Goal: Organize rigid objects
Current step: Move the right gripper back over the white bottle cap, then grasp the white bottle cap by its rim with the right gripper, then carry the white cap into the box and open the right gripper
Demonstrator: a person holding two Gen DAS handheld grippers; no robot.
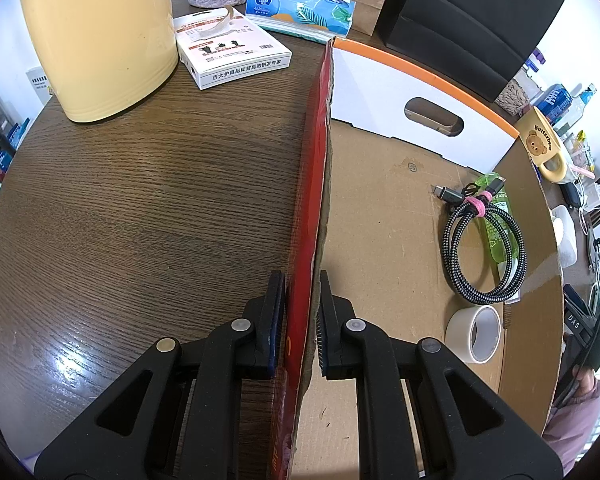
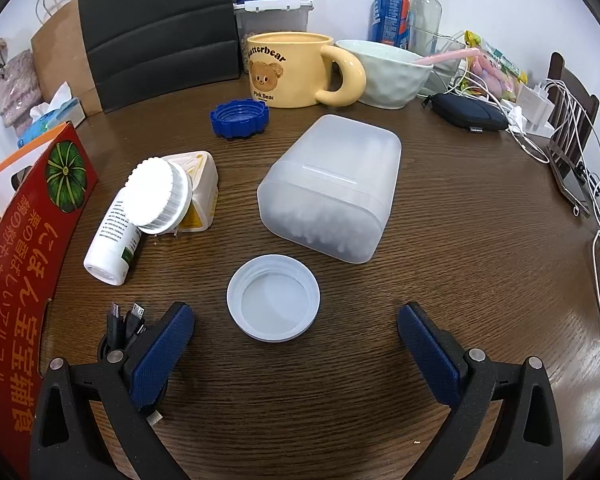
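My left gripper (image 1: pixel 300 300) is shut on the red side wall of a cardboard box (image 1: pixel 314 184). Inside the box lie a coiled braided cable (image 1: pixel 484 248), a green tube (image 1: pixel 500 232) and a roll of white tape (image 1: pixel 476 334). My right gripper (image 2: pixel 296 332) is open and empty, just above a white plastic lid (image 2: pixel 273 298) on the table. Beyond the lid lie a translucent cotton-swab container (image 2: pixel 332 186), a white bottle (image 2: pixel 114 236), a white round cap (image 2: pixel 160 196) on a cream box, and a blue cap (image 2: pixel 239 117). The box's red wall (image 2: pixel 24 264) shows at the left.
A yellow kettle (image 1: pixel 100 36), a white packet box (image 1: pixel 228 52) and a tissue pack (image 1: pixel 300 10) stand on the wooden table (image 1: pixel 140 208). A yellow bear mug (image 2: pixel 296 70), a pale bowl (image 2: pixel 384 72), a dark pouch (image 2: pixel 468 114), cables and chargers sit at the back right.
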